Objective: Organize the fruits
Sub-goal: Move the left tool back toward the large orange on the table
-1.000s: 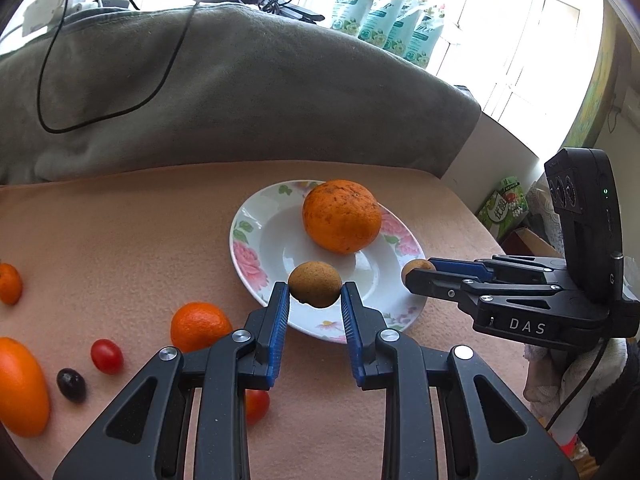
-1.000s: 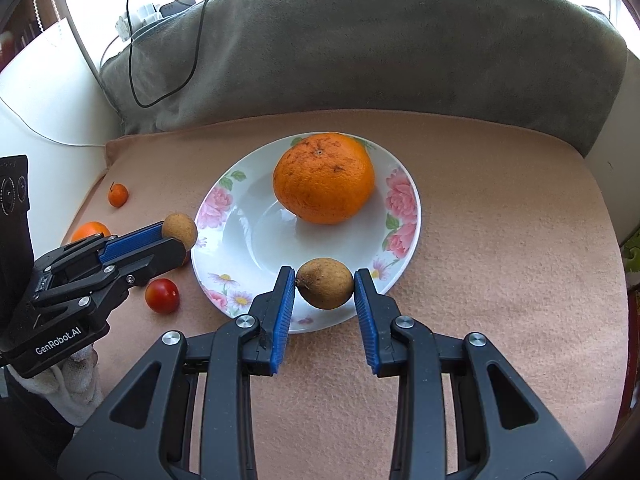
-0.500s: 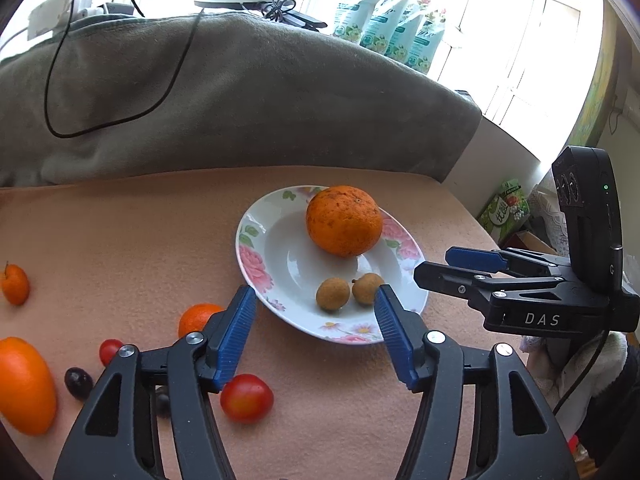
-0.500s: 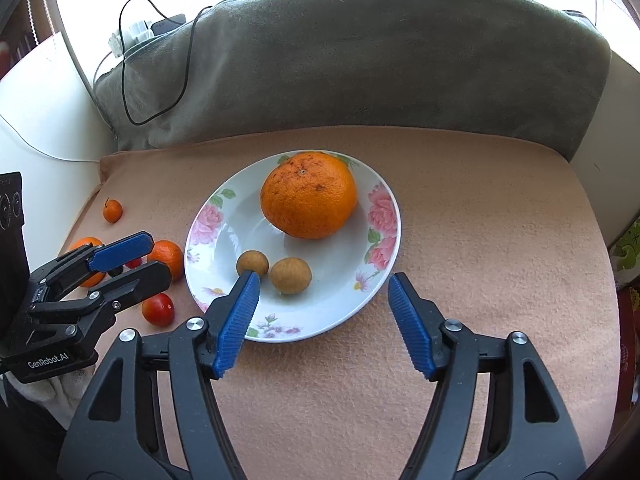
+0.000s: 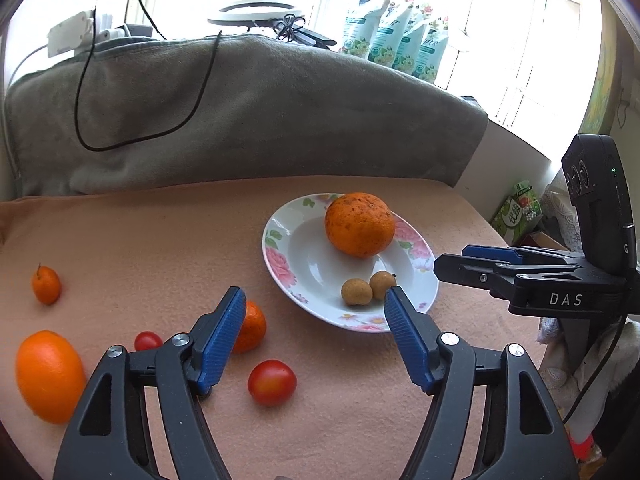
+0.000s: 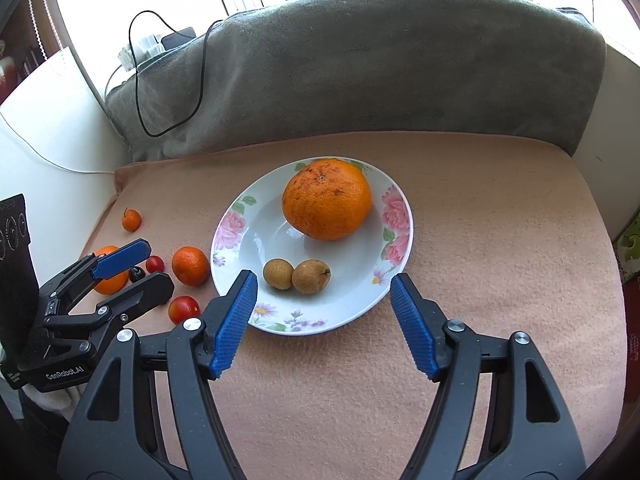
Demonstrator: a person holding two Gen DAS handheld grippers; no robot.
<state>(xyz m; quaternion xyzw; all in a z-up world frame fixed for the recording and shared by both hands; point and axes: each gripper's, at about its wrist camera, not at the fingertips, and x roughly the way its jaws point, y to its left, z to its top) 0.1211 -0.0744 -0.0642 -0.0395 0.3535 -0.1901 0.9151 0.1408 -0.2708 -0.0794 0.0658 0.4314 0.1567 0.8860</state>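
A floral white plate point(image 5: 288, 256) point(image 6: 352, 304) holds a large orange point(image 5: 359, 224) point(image 6: 327, 199) and two small brown fruits point(image 5: 356, 291) point(image 6: 311, 276) side by side. My left gripper point(image 5: 314, 312) is open and empty, just short of the plate's near rim. My right gripper point(image 6: 322, 300) is open and empty over the plate's near rim. Loose on the cloth left of the plate lie a mandarin point(image 5: 252, 326) point(image 6: 191, 265), a cherry tomato point(image 5: 272, 382) point(image 6: 184, 309), a smaller tomato point(image 5: 147, 341), an oval orange point(image 5: 50, 376) and a tiny kumquat point(image 5: 46, 285) point(image 6: 131, 220).
A grey blanket-covered backrest point(image 5: 240, 120) with a black cable point(image 5: 84, 112) rises behind the peach cloth surface point(image 6: 480, 240). A dark grape point(image 6: 137, 274) sits among the loose fruit. The surface drops off at the right edge in the left wrist view.
Both grippers opened, each letting go of a small brown fruit onto the plate, then pulled back and up from it.
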